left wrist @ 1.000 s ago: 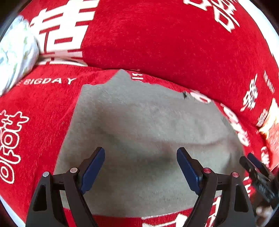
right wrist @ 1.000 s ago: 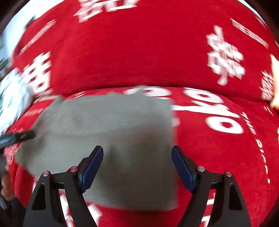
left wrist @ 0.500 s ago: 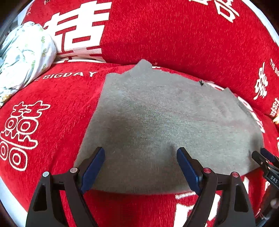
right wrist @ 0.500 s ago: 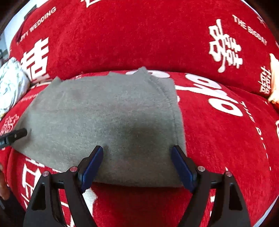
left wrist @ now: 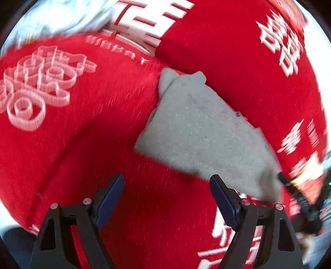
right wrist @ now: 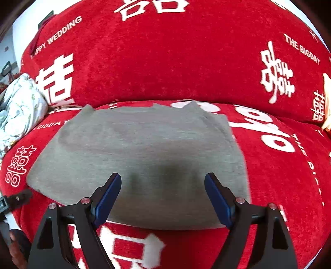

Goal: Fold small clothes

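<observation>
A grey knit garment (right wrist: 140, 153) lies flat and folded on the red sofa seat. My right gripper (right wrist: 163, 184) hovers open over its near edge, nothing between the blue pads. In the left wrist view the same grey garment (left wrist: 204, 132) lies up and to the right, tilted in the picture. My left gripper (left wrist: 167, 186) stands open over bare red fabric to the garment's left, its right fingertip close to the near corner. The right gripper's tip (left wrist: 289, 186) shows at that view's right edge. The left gripper's tip (right wrist: 18, 198) shows at the left edge of the right wrist view.
The red sofa cover (right wrist: 186, 62) with white characters and lettering spans seat and backrest. A pale floral bundle of cloth (right wrist: 18, 111) lies at the seat's left end, also blurred as floral cloth (left wrist: 62, 18). A light-coloured object (right wrist: 326, 103) sits at the far right.
My left gripper has slid left off the garment onto bare red seat and rolled, so the garment now sits up and right. The right gripper drew back slightly. Both stay open.
</observation>
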